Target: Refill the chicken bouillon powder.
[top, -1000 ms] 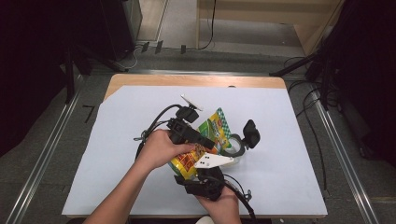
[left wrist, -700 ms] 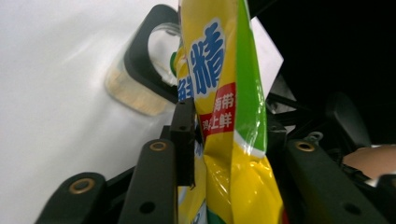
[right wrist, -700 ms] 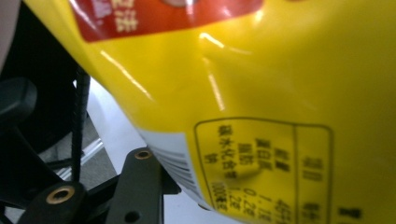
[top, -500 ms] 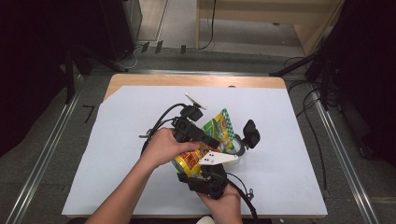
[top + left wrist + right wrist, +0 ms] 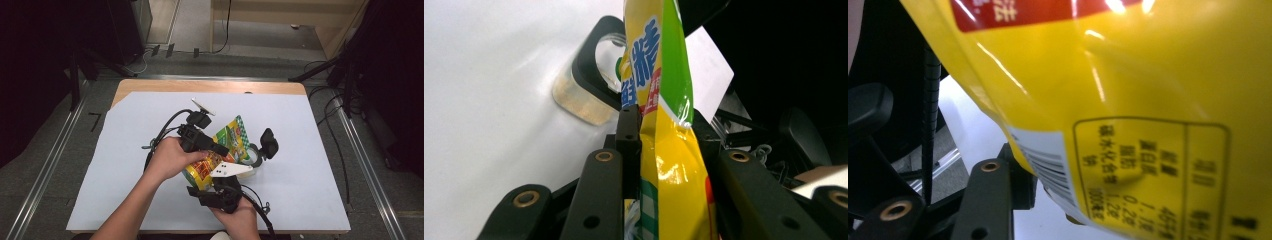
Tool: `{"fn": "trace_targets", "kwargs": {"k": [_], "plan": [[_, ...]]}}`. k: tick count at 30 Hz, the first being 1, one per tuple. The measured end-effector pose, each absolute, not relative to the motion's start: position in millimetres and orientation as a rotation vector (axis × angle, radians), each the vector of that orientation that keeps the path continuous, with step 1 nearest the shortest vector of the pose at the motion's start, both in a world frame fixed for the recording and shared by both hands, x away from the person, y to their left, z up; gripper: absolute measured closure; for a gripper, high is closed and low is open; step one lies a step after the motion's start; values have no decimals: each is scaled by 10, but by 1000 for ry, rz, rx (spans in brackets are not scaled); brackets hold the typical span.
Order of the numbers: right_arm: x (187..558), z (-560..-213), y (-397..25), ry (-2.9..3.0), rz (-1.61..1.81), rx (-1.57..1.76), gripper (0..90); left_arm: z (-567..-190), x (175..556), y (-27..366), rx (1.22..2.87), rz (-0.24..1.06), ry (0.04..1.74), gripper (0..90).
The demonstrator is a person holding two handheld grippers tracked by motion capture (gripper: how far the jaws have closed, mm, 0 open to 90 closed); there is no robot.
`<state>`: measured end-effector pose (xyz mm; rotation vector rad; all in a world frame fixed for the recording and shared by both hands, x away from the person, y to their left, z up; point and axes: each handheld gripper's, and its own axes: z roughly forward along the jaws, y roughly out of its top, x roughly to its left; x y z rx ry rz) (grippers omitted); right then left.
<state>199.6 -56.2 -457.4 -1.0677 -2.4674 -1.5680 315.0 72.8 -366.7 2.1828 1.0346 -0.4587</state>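
A yellow and green snack bag (image 5: 227, 142) is held up over the middle of the white table cover. My left gripper (image 5: 220, 150), held in a hand, is shut on it; in the left gripper view the bag (image 5: 664, 125) stands edge-on between the two black jaws. My right gripper (image 5: 216, 185) sits just below the bag, near the front edge. In the right gripper view the bag's yellow back (image 5: 1148, 125), with its barcode and printed table, covers most of the frame. One of the black fingers (image 5: 990, 200) shows beside it and the other jaw is hidden.
A clear tape roll in a black holder (image 5: 256, 156) lies on the cover right of the bag, also seen in the left gripper view (image 5: 584, 95). A black part (image 5: 269, 142) rises beside it. The white sheet (image 5: 320, 150) spreads over a wooden table (image 5: 150, 86).
The left hand, its gripper and the bag have shifted slightly away from the front edge. The right gripper has hardly moved.
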Motion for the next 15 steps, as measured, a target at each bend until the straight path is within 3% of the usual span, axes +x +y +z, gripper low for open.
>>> {"fn": "trace_targets", "kwargs": {"k": [9, 15], "plan": [[2031, -4568, -575, -2456, -1524, -1082, 638, -3665, 3124, 686, 2188, -427, 1032, 734], [2043, -4555, -605, -2386, -1534, -1110, 643, -3639, 3095, 686, 2172, -413, 1011, 668]]}}
